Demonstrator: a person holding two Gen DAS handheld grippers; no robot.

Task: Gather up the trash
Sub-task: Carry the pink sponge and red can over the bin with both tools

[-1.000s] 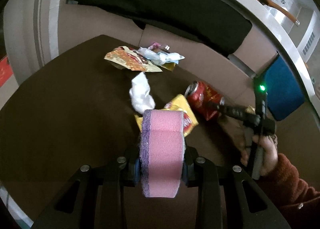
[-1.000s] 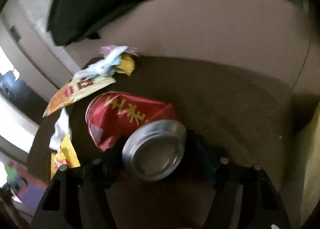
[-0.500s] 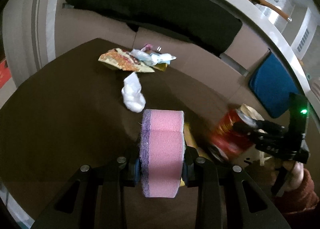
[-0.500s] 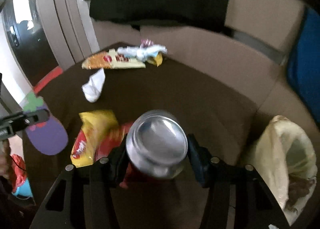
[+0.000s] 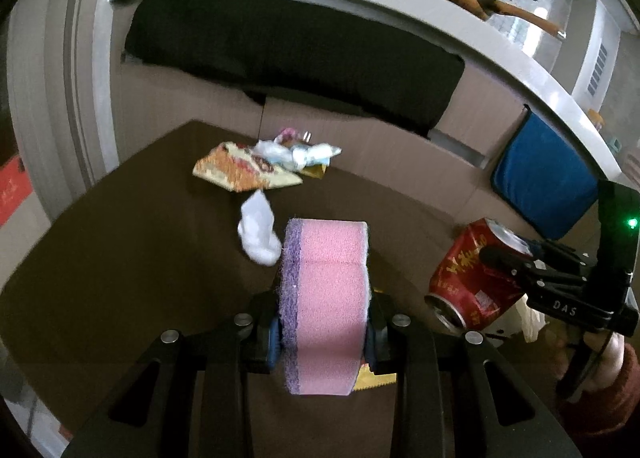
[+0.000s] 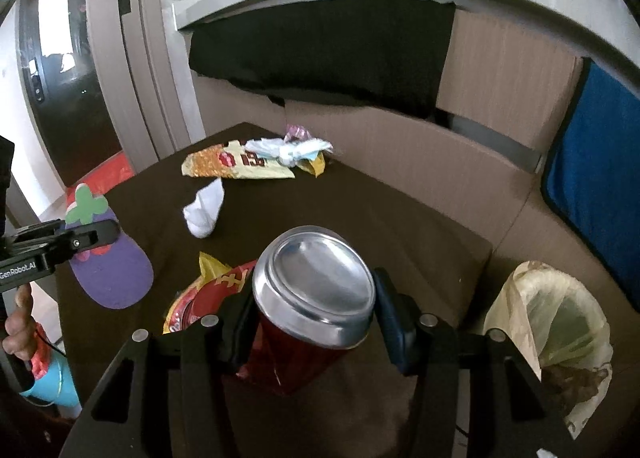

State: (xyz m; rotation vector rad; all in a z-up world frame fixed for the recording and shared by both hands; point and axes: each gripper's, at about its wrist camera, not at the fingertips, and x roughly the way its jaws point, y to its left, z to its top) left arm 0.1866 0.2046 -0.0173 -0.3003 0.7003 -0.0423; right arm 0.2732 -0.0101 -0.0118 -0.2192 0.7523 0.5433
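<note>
Both grippers hold something above the brown table [image 6: 400, 218].
Right gripper [image 6: 316, 322] clamps the dented red can [image 6: 314, 290] — left gripper [image 5: 324, 322] squeezes a pink sponge [image 5: 324, 298].

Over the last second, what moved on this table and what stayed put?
The right tool, shut on the dented red drink can, lifted it off the dark brown table and swung it toward the bin lined with a yellowish plastic bag. The left tool kept its grip on the pink and purple sponge. The white crumpled tissue, the orange snack wrapper and the yellow chip bag stayed put.
</note>
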